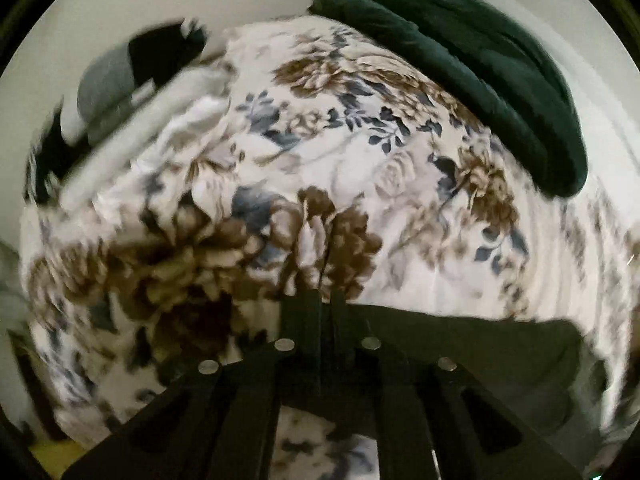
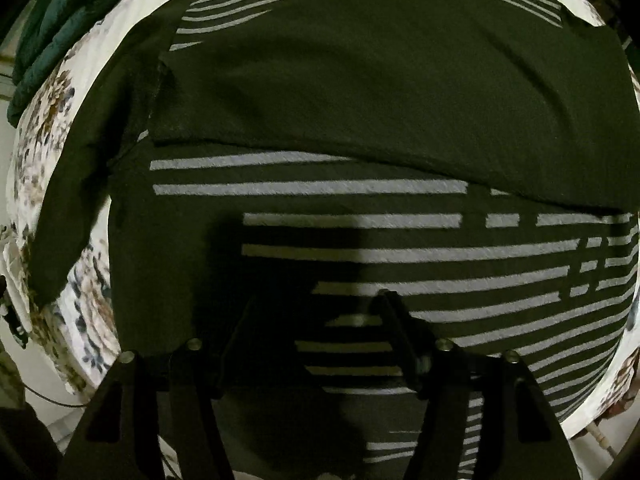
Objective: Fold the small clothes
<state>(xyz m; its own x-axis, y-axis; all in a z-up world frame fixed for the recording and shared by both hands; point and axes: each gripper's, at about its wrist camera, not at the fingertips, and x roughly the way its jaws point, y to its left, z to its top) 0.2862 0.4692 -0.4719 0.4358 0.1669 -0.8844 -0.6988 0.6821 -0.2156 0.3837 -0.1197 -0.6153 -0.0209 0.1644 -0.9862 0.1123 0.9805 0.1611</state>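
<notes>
A dark T-shirt with grey stripes [image 2: 360,184] lies spread on a floral bedspread [image 2: 44,132]. Its upper part is folded over the striped front as a plain dark panel [image 2: 380,80], and one sleeve [image 2: 80,168] sticks out at the left. My right gripper [image 2: 316,300] hovers open just above the striped lower part, touching nothing. In the left wrist view my left gripper [image 1: 326,300] is shut on a dark edge of the shirt [image 1: 480,344], which trails to the right over the floral bedspread [image 1: 320,152].
A dark green quilted blanket [image 1: 480,72] lies at the far right edge of the bed, and shows in the right wrist view [image 2: 48,32] at top left. Folded pale and grey clothes [image 1: 132,120] lie at the far left. A pale wall is behind.
</notes>
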